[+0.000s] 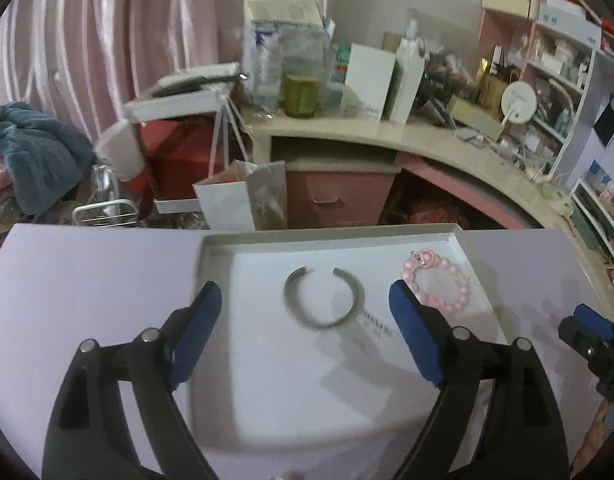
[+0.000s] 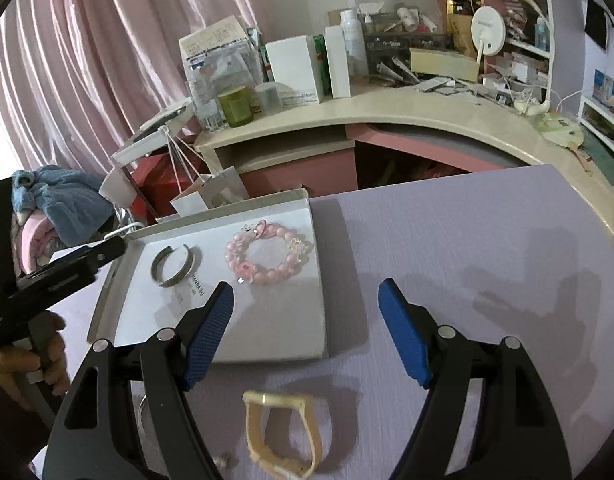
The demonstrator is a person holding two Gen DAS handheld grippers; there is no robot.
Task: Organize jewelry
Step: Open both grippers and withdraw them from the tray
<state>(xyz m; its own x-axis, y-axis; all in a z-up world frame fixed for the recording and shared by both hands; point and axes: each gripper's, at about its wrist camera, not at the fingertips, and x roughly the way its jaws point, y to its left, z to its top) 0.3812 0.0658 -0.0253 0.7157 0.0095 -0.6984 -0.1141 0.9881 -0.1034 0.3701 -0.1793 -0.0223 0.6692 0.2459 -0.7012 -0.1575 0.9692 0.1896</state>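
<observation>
A silver open cuff (image 1: 323, 325) lies in a shallow white box lid (image 1: 327, 238) on the purple tabletop. My left gripper (image 1: 305, 291) hovers open over it, its blue pads wide on either side and touching nothing. A pink bead bracelet (image 1: 463, 298) rests in the lid's right part, behind the right pad. In the right wrist view the cuff (image 2: 179, 278) and the bead bracelet (image 2: 267, 276) lie side by side in the lid (image 2: 275, 328). My right gripper (image 2: 307, 286) is open and empty above the lid's near right corner. A cream strap bracelet (image 2: 259, 432) lies on the table below it.
The left gripper (image 2: 67, 268) and the hand holding it show at the left edge. The right gripper's tip (image 1: 587, 320) shows at far right. A small trinket (image 2: 223, 460) sits near the strap. Behind the purple table (image 2: 467, 240) stands a cluttered curved desk (image 2: 387, 108).
</observation>
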